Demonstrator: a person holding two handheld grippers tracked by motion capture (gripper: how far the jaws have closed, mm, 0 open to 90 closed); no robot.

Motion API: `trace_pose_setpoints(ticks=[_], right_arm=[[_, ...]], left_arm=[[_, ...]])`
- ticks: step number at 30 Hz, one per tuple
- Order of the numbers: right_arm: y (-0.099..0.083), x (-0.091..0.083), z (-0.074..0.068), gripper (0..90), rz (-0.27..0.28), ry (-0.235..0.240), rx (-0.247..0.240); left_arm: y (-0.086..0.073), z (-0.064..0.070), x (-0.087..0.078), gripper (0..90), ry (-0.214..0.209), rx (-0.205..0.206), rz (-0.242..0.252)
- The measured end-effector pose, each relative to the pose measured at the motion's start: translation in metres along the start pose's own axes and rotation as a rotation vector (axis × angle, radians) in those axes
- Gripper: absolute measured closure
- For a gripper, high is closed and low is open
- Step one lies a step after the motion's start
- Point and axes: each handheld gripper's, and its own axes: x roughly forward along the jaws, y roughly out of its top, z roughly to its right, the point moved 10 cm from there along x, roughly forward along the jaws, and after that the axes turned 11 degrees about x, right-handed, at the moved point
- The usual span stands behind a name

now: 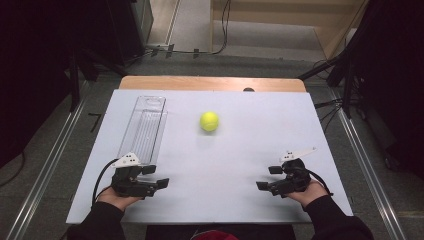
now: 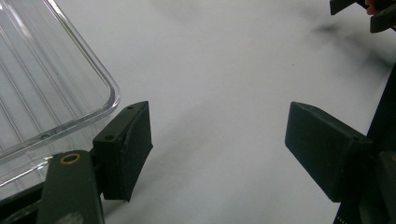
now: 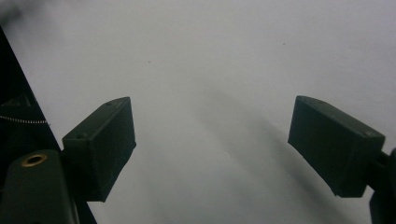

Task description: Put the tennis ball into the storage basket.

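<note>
- Both grippers are sitting low on the white table (image 1: 225,150), near its front edge, and nothing is being carried: this looks like the very start, before any reach.
- The left gripper (image 1: 156,176) is resting just off the near end of the clear tray (image 1: 143,127), jaws spread wide and empty; in the left gripper view the tray's rounded corner (image 2: 100,79) is lying right beside one jaw, apparently not touching it.
- The right gripper (image 1: 269,177) is waiting well to the right of the tray, jaws also standing wide apart, with bare tabletop between them in the right gripper view.
- The yellow ball (image 1: 209,121) is lying on the table just right of the tray's far half, apart from it, and well ahead of both pairs of jaws.
- The likely job is getting the ball into the tray, so the next move is calling for one gripper to travel forward to the ball and straddle it with open jaws.
- A ball rolls easily, so a slow, centred approach seems wise.
</note>
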Motion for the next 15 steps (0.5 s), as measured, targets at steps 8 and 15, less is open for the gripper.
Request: trace_pose_setpoints(ticks=[8,15], right_arm=[[0.0005,-0.0007,0.0005,12.8,0.007,0.002,0.000],[0.0009,0.0000,-0.0003,12.8,0.011,0.004,-0.005]], left_arm=[[0.0003,0.0006,0.0000,23.6,-0.005,0.000,0.001],[-0.0006,-0.0007,-0.0003,23.5,0.001,-0.017,-0.011]])
